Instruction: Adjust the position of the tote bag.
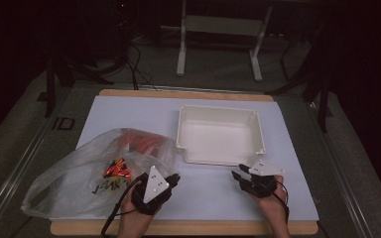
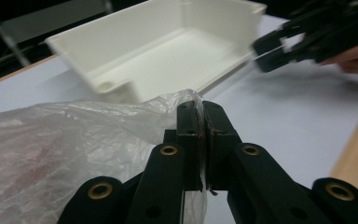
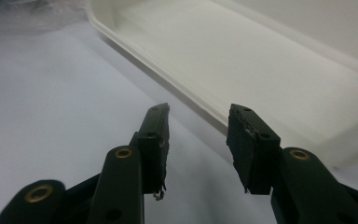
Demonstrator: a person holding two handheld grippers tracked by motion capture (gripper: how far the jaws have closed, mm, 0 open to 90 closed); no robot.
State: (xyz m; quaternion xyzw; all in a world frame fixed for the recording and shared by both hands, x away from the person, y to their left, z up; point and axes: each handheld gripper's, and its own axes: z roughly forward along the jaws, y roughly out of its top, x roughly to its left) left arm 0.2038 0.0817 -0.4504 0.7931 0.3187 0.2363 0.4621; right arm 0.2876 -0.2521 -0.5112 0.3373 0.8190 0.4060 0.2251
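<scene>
The left gripper (image 2: 204, 140) is pinching the rim of the clear plastic bag (image 1: 79, 178): in the left gripper view its fingers (image 2: 186, 121) are standing pressed together with a fold of film rising between them. The rest of the bag is lying slumped to the left of those fingers, its long axis running away from them across the bench (image 1: 129, 114), with orange-red packets (image 1: 117, 169) showing through the film beside the fingers and more red ones farther in. So the bag's mouth is sitting right at the left fingers, and the left hand is by far the nearer one.

The right gripper (image 1: 241, 172) is hovering well apart from the bag, across bare bench, just short of the near wall of the white tray (image 1: 218, 111). Its fingers (image 3: 154, 135) are standing spread wide and holding nothing. The tray is lying ahead of both pairs of fingers and is empty.

My judgement: whatever comes next is hinging on the right fingers crossing left to the mouth. The bench surface is pale and flat; the room beyond is lying dark, with a table frame (image 1: 218, 39) standing behind.
</scene>
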